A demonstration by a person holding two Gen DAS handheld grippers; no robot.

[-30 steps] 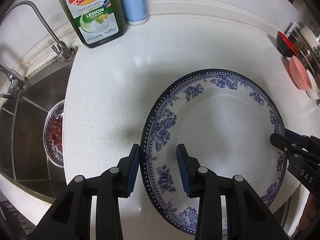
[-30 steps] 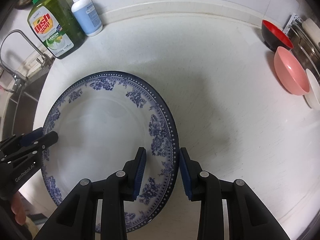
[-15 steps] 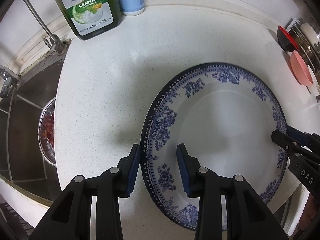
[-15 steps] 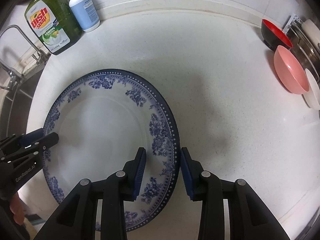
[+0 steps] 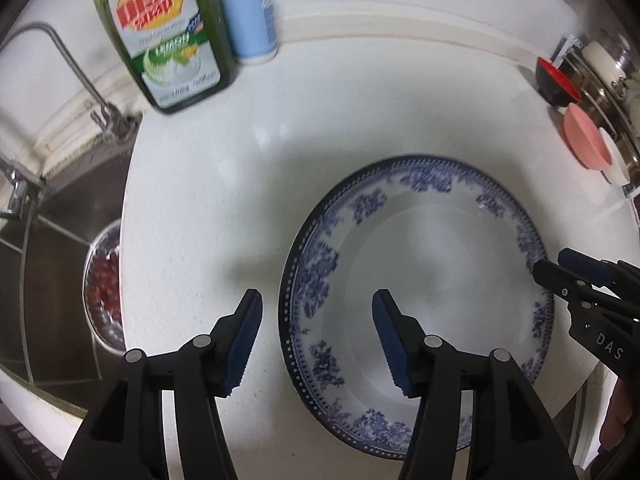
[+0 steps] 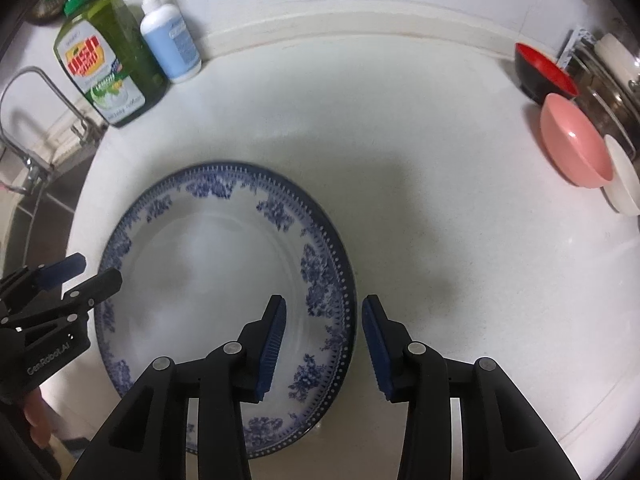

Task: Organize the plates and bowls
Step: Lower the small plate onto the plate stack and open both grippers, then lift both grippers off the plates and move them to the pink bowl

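Note:
A large white plate with a blue flower rim (image 5: 436, 280) (image 6: 208, 272) lies flat on the white counter (image 5: 208, 208). My left gripper (image 5: 318, 344) is open, its two fingers either side of the plate's left rim without touching it. My right gripper (image 6: 324, 346) is open too, straddling the right rim. Each gripper's tips show at the far edge of the other view. A red-and-black bowl (image 6: 544, 76), a pink bowl (image 6: 576, 142) and a white bowl (image 6: 622, 178) lean in a row at the far right.
A green dish soap bottle (image 6: 104, 64) and a blue pump bottle (image 6: 170, 46) stand at the back left. A faucet (image 5: 72, 68) and a sink (image 5: 52, 272) holding a metal bowl of red fruit (image 5: 104, 288) are to the left. Metal cookware (image 6: 612, 80) sits behind the bowls.
Both grippers, narrowly set across the plate's rim before, have opened wide. The plate rests on the counter. The left camera view has shifted slightly.

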